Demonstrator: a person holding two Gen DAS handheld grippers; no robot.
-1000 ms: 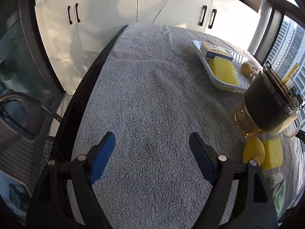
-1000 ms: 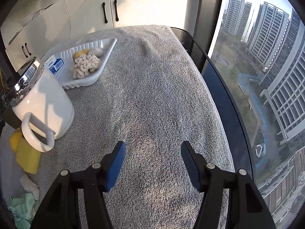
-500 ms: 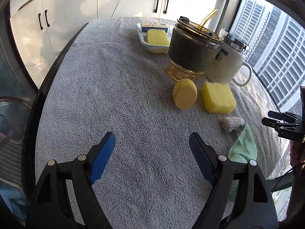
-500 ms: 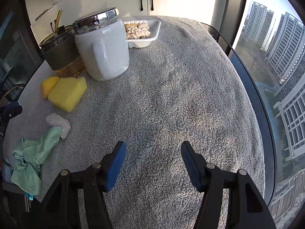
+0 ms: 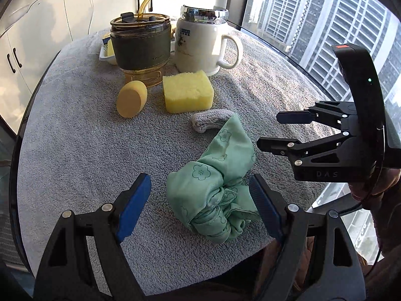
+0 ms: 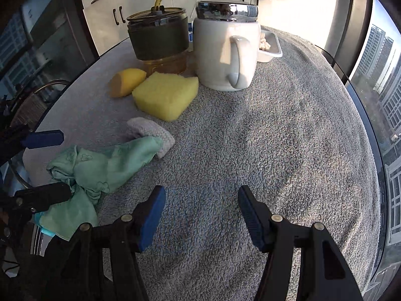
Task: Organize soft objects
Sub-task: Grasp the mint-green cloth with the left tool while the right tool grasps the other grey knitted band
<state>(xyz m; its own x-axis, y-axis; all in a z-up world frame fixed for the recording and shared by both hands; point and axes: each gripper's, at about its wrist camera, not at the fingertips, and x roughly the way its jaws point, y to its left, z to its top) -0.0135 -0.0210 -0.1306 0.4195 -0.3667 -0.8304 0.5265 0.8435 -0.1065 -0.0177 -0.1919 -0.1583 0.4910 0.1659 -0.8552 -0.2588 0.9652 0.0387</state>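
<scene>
A crumpled green cloth (image 5: pixel 215 183) (image 6: pixel 105 165) lies near the table's front edge. My left gripper (image 5: pixel 200 200) (image 6: pixel 47 165) is open and straddles the cloth's bunched end, its pads not pressing on it. A grey knitted cloth (image 5: pixel 210 123) (image 6: pixel 150 133) sits partly under the green cloth's far tip. Beyond lie a yellow block sponge (image 5: pixel 186 91) (image 6: pixel 165 95) and a round orange-yellow sponge (image 5: pixel 131 97) (image 6: pixel 126 80). My right gripper (image 6: pixel 200 210) (image 5: pixel 269 130) is open over bare towel, to the right of the cloth.
A dark tumbler with a straw (image 5: pixel 140 47) (image 6: pixel 158 37) and a lidded white mug (image 5: pixel 200 45) (image 6: pixel 225 50) stand behind the sponges. A white tray (image 6: pixel 272 47) (image 5: pixel 105 52) with soft items peeks out behind them. A grey towel (image 6: pixel 288 130) covers the table; windows are on the right.
Both views have swung from the table's far end to the near items. The green cloth has come between the left fingers. Neither gripper's jaw width has changed.
</scene>
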